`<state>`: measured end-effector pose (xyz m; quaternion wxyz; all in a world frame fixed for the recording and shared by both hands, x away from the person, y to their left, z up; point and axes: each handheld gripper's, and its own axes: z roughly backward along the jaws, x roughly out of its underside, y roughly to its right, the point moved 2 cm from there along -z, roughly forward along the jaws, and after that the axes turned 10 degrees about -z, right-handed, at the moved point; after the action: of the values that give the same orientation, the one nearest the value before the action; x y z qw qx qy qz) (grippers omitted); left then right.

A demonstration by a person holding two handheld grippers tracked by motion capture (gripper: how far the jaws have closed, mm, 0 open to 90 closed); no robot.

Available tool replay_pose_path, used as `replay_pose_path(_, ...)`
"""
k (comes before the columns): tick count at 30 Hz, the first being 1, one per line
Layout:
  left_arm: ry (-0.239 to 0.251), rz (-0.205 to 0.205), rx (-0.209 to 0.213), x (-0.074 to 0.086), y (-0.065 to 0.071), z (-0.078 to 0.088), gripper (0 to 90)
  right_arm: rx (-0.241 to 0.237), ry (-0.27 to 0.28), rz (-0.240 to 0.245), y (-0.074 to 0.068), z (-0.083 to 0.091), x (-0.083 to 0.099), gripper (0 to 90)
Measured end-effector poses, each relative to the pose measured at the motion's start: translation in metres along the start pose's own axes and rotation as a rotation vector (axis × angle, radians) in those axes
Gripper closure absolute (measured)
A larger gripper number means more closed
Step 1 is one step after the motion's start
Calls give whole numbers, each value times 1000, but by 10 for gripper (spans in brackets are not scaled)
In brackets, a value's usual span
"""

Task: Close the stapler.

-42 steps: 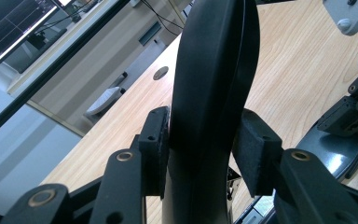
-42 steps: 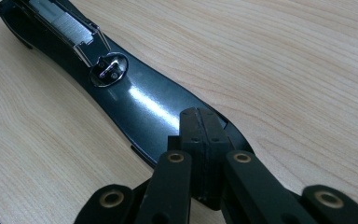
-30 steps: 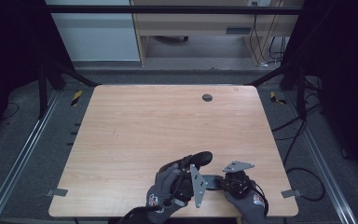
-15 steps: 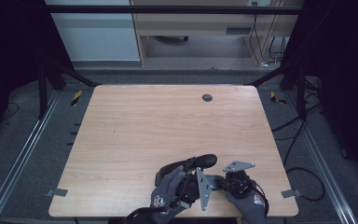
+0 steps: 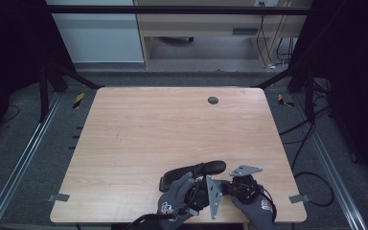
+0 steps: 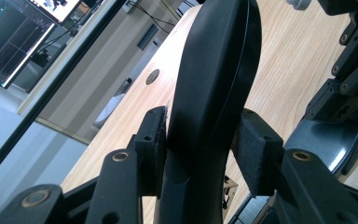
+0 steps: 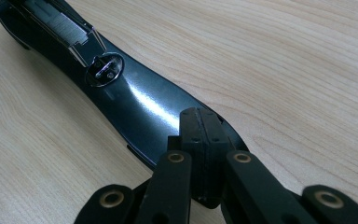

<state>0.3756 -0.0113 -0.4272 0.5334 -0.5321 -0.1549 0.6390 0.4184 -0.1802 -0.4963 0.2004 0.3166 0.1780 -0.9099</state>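
Black stapler [image 5: 194, 173] lies on the wooden worktop [image 5: 163, 129], down near the near edge, at about 5 o'clock from the worktop's middle. Long axis runs roughly 8 o'clock to 2 o'clock in the high view, rounded end toward 2 o'clock.

Left gripper [image 5: 197, 190] is carried in a gloved left hand [image 5: 175, 201] just at 6 o'clock of the stapler, grey plate on its right flank. In the left gripper view its fingers [image 6: 154, 147] sit on either side of the stapler's glossy black body [image 6: 214, 93]; the left pad touches the body, the right pad [image 6: 251, 156] lies at or just off the other side — contact there cannot be told. The fingers have just been opening slightly, stapler between them.

Right gripper [image 5: 234, 184] is in the gloved right hand [image 5: 254, 206], at 3 o'clock of the left one, grey plate on top. In the right gripper view its fingers [image 7: 192, 128] are pressed together pad to pad, tips resting over the tapered end of the stapler [image 7: 135, 100]; nothing between the pads. The magazine with staples [image 7: 56, 23] shows at 11 o'clock in that view.

A small dark round grommet [image 5: 212, 100] is set in the worktop toward the far edge, at 12 o'clock of the grippers, well apart from them.
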Motion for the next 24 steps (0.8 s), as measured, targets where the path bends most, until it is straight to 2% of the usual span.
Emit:
replay_pose_path(11, -7, -28, 5, -1, 10, -4, 556, -1, -2, 11, 3, 0, 0, 900)
replay_pose_path(24, -9, -62, 10, -2, 18, -7, 549, -6, -1, 2, 4, 1, 0, 900)
